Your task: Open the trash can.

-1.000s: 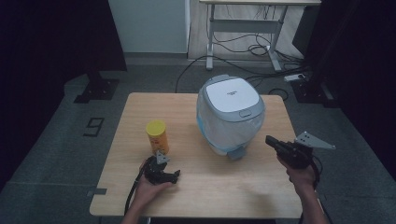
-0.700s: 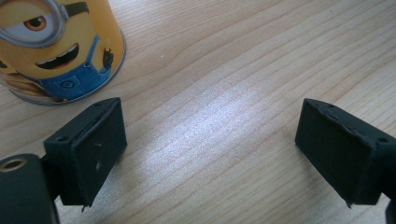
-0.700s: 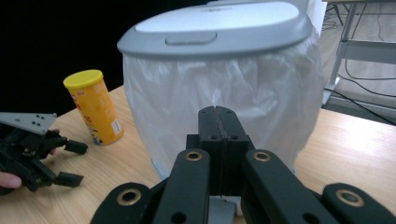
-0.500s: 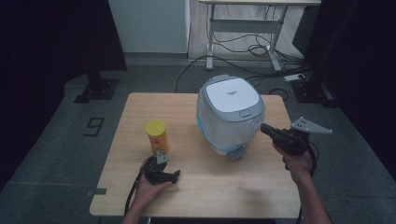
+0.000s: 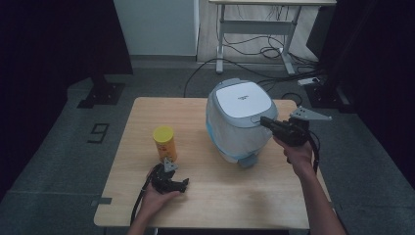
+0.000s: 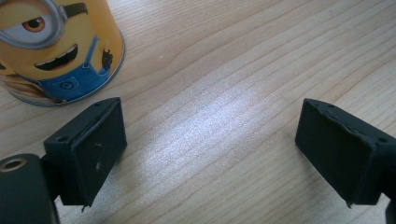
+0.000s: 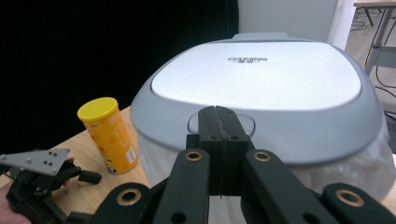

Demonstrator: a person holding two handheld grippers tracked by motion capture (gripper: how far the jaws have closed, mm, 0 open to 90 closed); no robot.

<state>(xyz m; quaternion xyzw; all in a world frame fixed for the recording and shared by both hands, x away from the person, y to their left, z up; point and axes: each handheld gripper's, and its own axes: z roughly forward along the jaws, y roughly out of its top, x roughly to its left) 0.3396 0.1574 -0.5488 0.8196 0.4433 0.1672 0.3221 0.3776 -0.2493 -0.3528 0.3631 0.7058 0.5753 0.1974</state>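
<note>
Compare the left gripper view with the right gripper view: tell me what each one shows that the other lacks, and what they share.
Left gripper view: the left gripper with its jaws wide apart over the bare wooden table, and the cartoon face printed on the yellow can up close.

Right gripper view: the right gripper with jaws shut together, pointing at the button on the front rim of the rice cooker, plus the can's yellow lid.

Shared: the yellow can, standing upright, and the tabletop.

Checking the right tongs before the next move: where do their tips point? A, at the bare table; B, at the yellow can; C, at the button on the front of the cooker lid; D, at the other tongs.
C: the shut right tongs sit at the lid button of the cooker.
</note>
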